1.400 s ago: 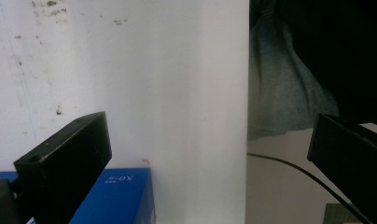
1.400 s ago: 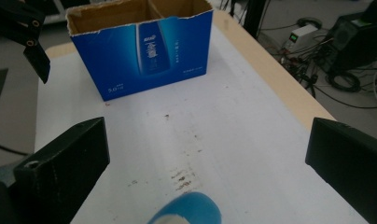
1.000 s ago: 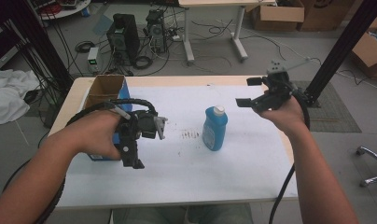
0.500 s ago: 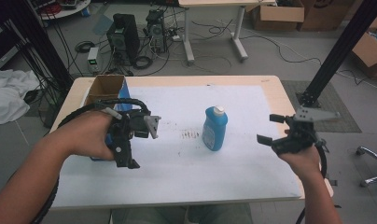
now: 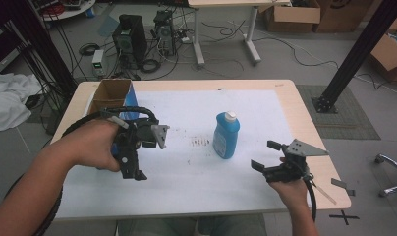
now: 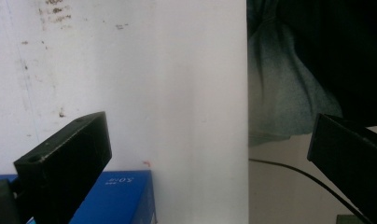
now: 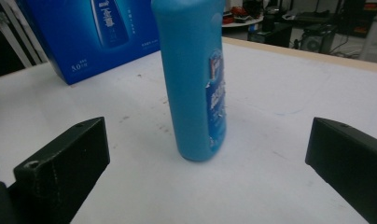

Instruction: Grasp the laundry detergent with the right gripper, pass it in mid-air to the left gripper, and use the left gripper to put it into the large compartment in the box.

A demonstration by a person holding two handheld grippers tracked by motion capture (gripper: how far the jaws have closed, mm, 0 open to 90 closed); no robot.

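Blue bottle (image 5: pixel 226 135): upright mid-table, untouched.
Right gripper (image 5: pixel 268 156): I've dropped it from the far edge to near the bottle, jaws wide, aimed at it.
Left gripper (image 5: pixel 137 142): jaws apart, empty, beside blue box (image 5: pixel 130 105).
Meaning: grasp likely next.

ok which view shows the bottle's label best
The right gripper view: the bottle stands close, its torn label facing the camera. The high view shows the bottle small, label unreadable. The left gripper view looks elsewhere.
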